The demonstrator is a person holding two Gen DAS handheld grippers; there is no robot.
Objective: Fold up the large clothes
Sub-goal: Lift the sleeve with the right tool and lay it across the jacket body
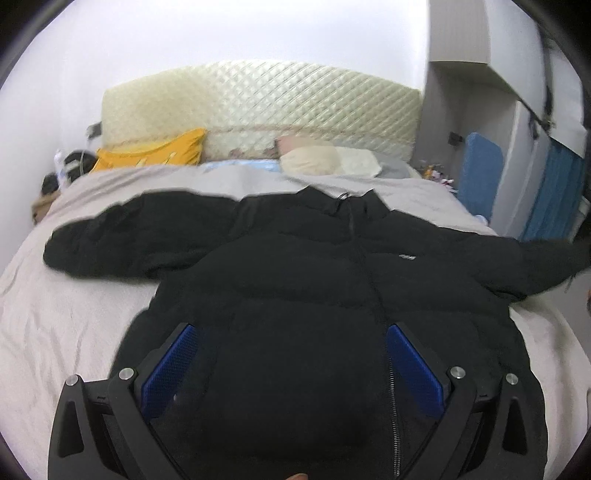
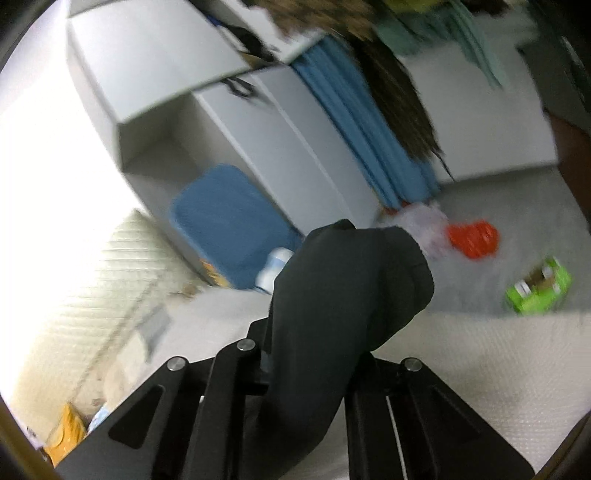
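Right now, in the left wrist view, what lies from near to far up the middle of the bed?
Left tongs → black puffer jacket → grey bedsheet → cream pillow → quilted headboard → white wall.

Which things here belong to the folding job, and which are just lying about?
Part of the job:
- black puffer jacket, spread on the bed
- its sleeve end, clamped in the right gripper
- left gripper, open over the hem

Lying about:
- yellow pillow
- cream pillow
- orange item and green box on the floor
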